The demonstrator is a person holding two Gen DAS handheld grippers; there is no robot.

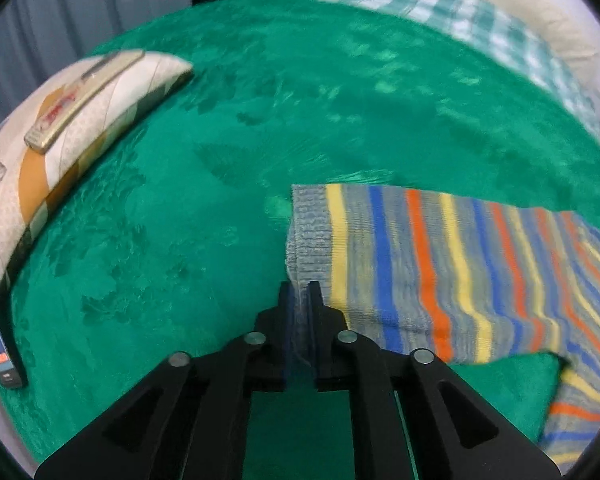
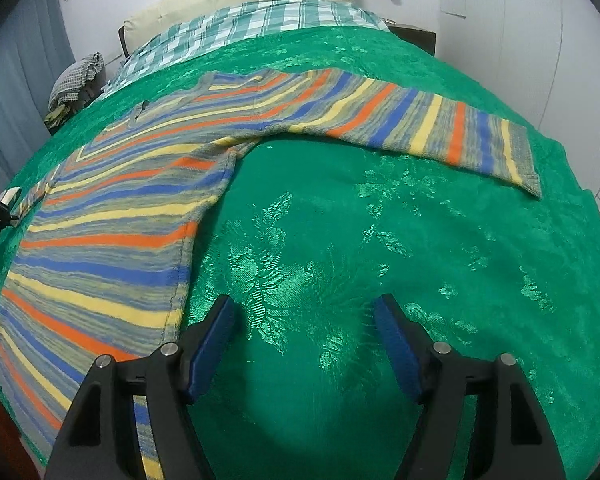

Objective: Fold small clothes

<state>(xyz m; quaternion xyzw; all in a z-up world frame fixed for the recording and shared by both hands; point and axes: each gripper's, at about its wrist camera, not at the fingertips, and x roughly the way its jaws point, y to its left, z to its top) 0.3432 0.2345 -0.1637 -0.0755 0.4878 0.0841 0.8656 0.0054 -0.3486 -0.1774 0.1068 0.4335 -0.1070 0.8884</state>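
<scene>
**A:** Item one, the sweater; where is it lying?

**B:** It is lying flat on the green bedspread, well short of the checked blanket at the head end; its body is stretching toward the foot of the bedspread; one sleeve is reaching across the bedspread, cuff lying flat.

**A:** The left gripper?

**B:** Its fingers are closing almost together on the ribbed cuff of the other sleeve; cloth is showing between them; that sleeve looks to be lifting slightly off the bedspread, though the view is blurred.

**A:** The right gripper?

**B:** Its fingers are standing wide apart, gripping nothing; it is hovering over bare bedspread just beside the sweater's side seam.

**A:** Handling notes?

**B:** Judging by the knit: soft, limp, fairly light, not fragile; it is likely sagging wherever unsupported; the satin-like bedspread is probably letting it slide rather than bunch; the ribbed cuffs and hem are looking the firmest holds; a pinch through both layers at cuff or seam seems safest; a shallow bite is risking a slip.

**A:** Other items?

**B:** A patterned pillow is sitting at the bedspread's edge, a remote control on top.
</scene>
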